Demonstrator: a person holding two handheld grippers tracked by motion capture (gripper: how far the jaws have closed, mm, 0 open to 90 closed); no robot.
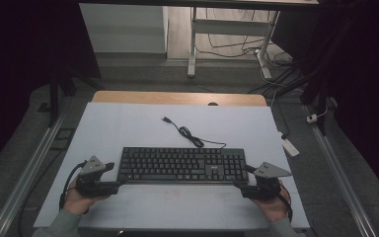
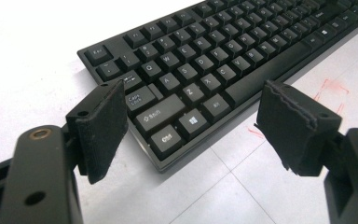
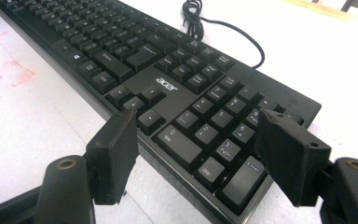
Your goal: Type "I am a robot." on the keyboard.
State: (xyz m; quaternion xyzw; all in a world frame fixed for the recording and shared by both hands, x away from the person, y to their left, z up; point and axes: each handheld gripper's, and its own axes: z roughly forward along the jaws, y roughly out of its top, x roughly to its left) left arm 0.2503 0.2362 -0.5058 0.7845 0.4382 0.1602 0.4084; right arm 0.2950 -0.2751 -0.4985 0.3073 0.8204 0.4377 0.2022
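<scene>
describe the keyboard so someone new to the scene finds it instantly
Start at the white table top; near its front edge lies a black full-size keyboard, between the open left gripper and right gripper. It is the only keyed thing there, with a black cable curling away behind it.

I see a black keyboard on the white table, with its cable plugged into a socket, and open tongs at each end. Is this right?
Not quite: the cable is not plugged in; its plug lies loose on the table, as the high view shows. The keyboard is black, with the left tongs and right tongs open at its ends.

Left gripper (image 1: 112,178) and right gripper (image 1: 241,188) gape wide.
</scene>
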